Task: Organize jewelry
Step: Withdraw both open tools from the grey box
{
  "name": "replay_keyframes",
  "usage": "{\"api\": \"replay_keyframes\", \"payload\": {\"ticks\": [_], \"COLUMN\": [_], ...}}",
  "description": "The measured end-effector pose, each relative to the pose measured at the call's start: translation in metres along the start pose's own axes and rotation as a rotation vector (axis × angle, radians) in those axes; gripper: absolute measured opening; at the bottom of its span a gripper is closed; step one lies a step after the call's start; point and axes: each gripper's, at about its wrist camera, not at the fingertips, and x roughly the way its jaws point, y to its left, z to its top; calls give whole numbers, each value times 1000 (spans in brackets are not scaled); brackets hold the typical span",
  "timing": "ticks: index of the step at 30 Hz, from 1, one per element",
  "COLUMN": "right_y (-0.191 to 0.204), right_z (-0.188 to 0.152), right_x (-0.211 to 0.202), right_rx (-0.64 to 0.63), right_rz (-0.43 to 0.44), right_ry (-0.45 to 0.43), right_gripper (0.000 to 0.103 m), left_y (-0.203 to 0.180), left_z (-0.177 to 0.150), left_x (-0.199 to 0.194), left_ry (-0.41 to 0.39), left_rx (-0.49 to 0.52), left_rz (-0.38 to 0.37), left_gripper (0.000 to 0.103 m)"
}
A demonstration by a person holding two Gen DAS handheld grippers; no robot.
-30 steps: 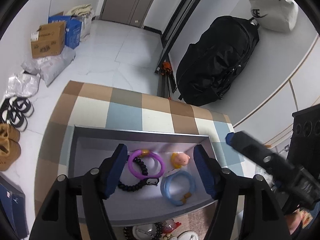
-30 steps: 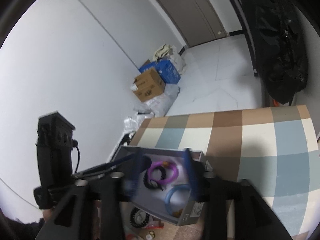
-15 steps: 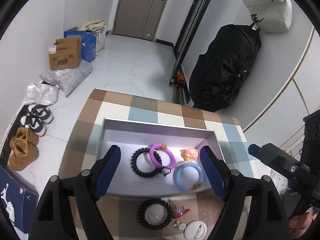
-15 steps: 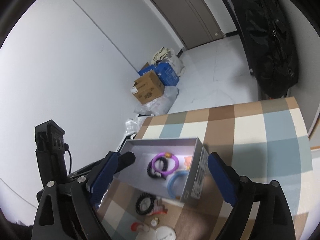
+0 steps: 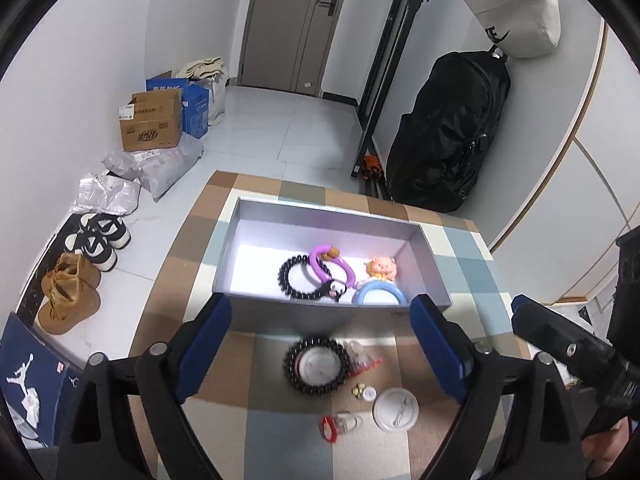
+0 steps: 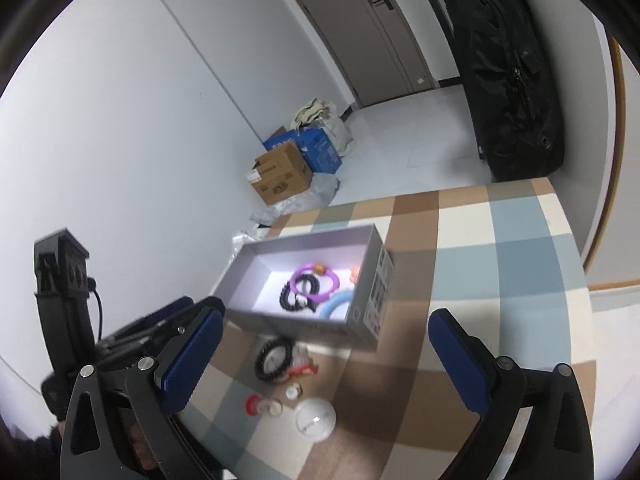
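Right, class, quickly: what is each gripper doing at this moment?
Left gripper: open, holding nothing; its jaws have just been opening.
Right gripper: open, holding nothing; its jaws have just been opening too.

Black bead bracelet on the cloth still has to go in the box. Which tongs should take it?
Left, probably. The black bead bracelet lies centred between the open left tongs; the right tongs, open and empty too, sit off to its side.

A Jumpman logo marks the dark blue shoebox (image 5: 28, 384) on the floor.
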Motion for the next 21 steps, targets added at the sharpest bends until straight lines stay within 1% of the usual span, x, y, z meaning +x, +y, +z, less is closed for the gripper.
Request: {"api": "replay_keyframes", "payload": {"ticks": [4,10,13,17,21], "right_y": [8,14,16,19,21], "right_z": [-14,-28,-35,-43,-49], "right_x": [-5,-14,-16,-17,-16], "right_rx": [-45,-62,-70,-80,-85], "right_rz": [-18,-28,-49,-70,-83], "right_ry": [4,0,5,14,17], "right_gripper": [103,103,103,103,103], "left_y": [-2,-1,2,6,1], "left_z": [-9,-23,-28,-35,-43], "left_x": [-5,-8,-10,-9,-9], "left_ry": [-1,7,10,26,39], "left_rx": [11,20,17,12,38], "left_rz": [12,43,42,17,14], "left_gripper": [93,93,93,93,93]}}
